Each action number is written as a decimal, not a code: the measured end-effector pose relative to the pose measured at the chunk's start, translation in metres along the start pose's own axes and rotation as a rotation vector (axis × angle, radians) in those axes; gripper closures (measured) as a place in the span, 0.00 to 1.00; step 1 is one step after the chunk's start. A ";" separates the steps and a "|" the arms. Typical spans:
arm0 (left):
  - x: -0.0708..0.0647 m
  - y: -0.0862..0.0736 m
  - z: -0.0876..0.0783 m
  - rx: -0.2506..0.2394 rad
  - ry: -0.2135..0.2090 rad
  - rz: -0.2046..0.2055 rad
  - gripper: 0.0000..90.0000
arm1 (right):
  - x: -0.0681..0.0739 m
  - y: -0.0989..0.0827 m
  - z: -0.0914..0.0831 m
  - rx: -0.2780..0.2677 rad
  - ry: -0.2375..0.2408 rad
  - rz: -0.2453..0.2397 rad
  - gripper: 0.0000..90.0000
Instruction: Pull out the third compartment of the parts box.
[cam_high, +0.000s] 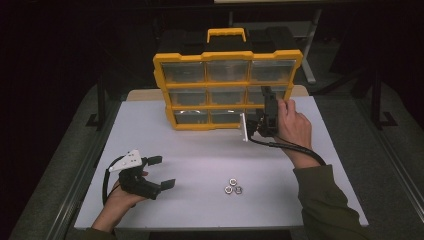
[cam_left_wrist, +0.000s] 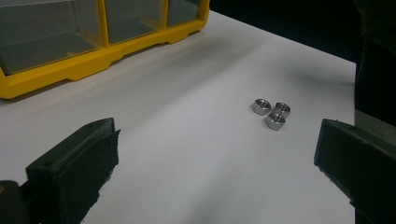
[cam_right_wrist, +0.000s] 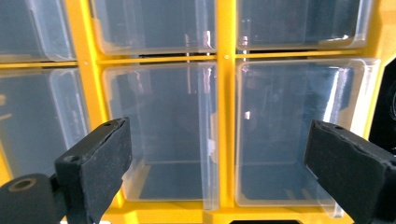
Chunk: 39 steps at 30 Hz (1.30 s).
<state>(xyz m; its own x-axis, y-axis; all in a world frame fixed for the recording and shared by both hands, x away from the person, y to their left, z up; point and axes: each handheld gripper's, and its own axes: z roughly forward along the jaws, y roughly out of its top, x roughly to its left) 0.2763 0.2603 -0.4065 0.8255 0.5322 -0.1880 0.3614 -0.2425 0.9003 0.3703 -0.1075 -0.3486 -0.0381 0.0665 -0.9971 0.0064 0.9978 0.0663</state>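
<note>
A yellow organizer (cam_high: 227, 56) with clear plastic drawers stands upright at the back of the white table (cam_high: 190, 145). My right gripper (cam_high: 261, 114) is held up against its lower right part, open. In the right gripper view its jaws (cam_right_wrist: 219, 168) straddle the yellow divider (cam_right_wrist: 226, 116) between two empty clear drawers (cam_right_wrist: 159, 126) (cam_right_wrist: 299, 130). Three steel hex nuts (cam_high: 232, 187) lie together on the table near the front. My left gripper (cam_high: 162, 172) rests open at the front left, pointing toward the nuts (cam_left_wrist: 271, 112), nothing between its jaws (cam_left_wrist: 210, 172).
The organizer's yellow base (cam_left_wrist: 93, 60) runs along the top left of the left gripper view. A carry handle (cam_high: 226, 33) tops the organizer. Dark floor surrounds the table, with metal stand legs (cam_high: 100, 107) at the left.
</note>
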 end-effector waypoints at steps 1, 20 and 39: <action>0.000 0.000 0.000 0.000 0.000 0.001 0.00 | -0.001 0.000 0.000 0.003 -0.001 0.002 0.08; 0.000 0.000 0.000 0.000 -0.002 0.003 0.00 | -0.017 -0.003 0.006 0.019 -0.072 -0.010 0.18; 0.001 0.000 0.000 -0.002 -0.002 0.013 0.00 | -0.031 -0.007 0.012 0.031 -0.126 -0.017 0.33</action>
<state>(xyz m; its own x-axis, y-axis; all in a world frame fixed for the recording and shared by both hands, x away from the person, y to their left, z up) 0.2769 0.2607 -0.4063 0.8310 0.5272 -0.1773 0.3497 -0.2475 0.9036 0.3830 -0.1166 -0.3186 0.0876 0.0466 -0.9951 0.0381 0.9980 0.0501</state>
